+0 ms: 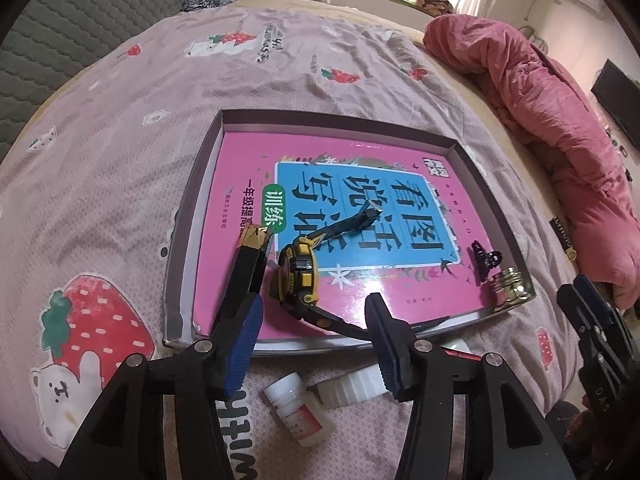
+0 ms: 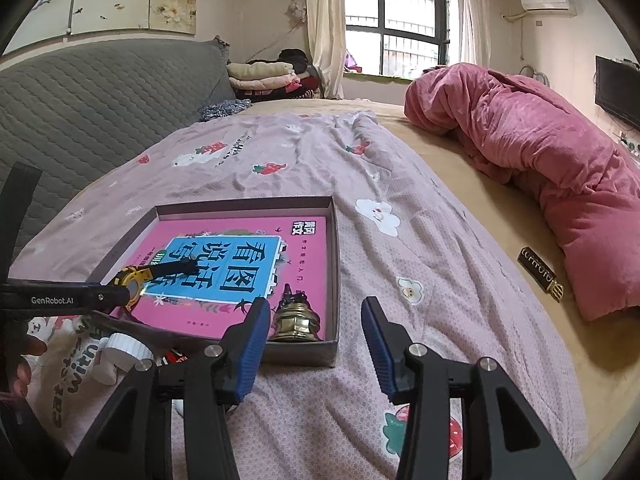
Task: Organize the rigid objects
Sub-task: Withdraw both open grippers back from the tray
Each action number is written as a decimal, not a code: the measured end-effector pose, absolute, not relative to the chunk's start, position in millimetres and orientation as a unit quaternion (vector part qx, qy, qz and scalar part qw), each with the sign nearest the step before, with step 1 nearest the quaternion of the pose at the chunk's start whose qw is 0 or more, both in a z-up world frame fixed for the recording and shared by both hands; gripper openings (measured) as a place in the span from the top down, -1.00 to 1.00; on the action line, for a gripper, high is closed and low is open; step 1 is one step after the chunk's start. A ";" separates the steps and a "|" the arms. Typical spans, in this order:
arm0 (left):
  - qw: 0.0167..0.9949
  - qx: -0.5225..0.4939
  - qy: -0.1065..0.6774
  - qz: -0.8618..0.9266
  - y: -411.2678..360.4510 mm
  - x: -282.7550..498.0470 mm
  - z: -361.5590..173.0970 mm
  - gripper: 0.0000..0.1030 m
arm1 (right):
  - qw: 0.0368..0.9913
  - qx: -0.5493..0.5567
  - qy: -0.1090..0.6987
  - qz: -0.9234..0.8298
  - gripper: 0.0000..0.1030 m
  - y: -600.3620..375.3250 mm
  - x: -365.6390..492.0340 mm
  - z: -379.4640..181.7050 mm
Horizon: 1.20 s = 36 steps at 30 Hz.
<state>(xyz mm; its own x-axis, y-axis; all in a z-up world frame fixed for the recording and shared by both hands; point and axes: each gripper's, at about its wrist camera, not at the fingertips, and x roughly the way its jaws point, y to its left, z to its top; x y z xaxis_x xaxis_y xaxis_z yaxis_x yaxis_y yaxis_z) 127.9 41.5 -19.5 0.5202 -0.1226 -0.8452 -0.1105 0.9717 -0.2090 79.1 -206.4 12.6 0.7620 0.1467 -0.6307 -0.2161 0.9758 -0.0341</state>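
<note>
The left gripper (image 1: 316, 344) is being held with its jaws apart and nothing clamped; the yellow-and-black wristwatch (image 1: 298, 276) is lying just ahead of its fingertips, on the pink book (image 1: 360, 216) inside the shallow box (image 1: 192, 216). The right gripper (image 2: 316, 348) is likewise being held apart and empty, with the brass bottle (image 2: 294, 320) and black hair clip (image 1: 486, 260) resting just beyond its left finger, in the box's near corner. A white pill bottle (image 1: 298, 408) is lying below the left gripper on the bedsheet (image 1: 120, 160).
</note>
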 end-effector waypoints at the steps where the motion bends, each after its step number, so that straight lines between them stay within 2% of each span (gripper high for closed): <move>1: 0.864 -0.119 0.488 -0.005 41.4 127.2 -17.5 -0.07 | 0.937 -0.055 0.331 0.100 0.08 -205.5 78.4 12.8; 5: 0.869 -0.123 0.480 -0.011 42.3 124.2 -5.2 -0.09 | 0.937 -0.061 0.328 0.107 0.08 -200.4 76.1 13.9; 8: 0.873 -0.124 0.472 -0.011 43.2 121.5 3.5 -0.22 | 0.937 -0.066 0.325 0.112 0.08 -196.7 74.2 15.4; 36: 0.880 -0.113 0.462 -0.002 49.2 94.3 26.3 -0.24 | 0.938 -0.074 0.309 0.137 0.07 -188.4 57.5 28.5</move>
<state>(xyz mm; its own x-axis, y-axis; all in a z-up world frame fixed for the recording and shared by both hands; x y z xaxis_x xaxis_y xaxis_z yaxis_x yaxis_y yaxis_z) 94.3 49.2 26.3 0.5735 -0.1080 -0.8120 -0.1005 0.9745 -0.2005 57.5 -188.4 28.5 0.7719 0.2123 -0.5993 -0.3031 0.9514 -0.0534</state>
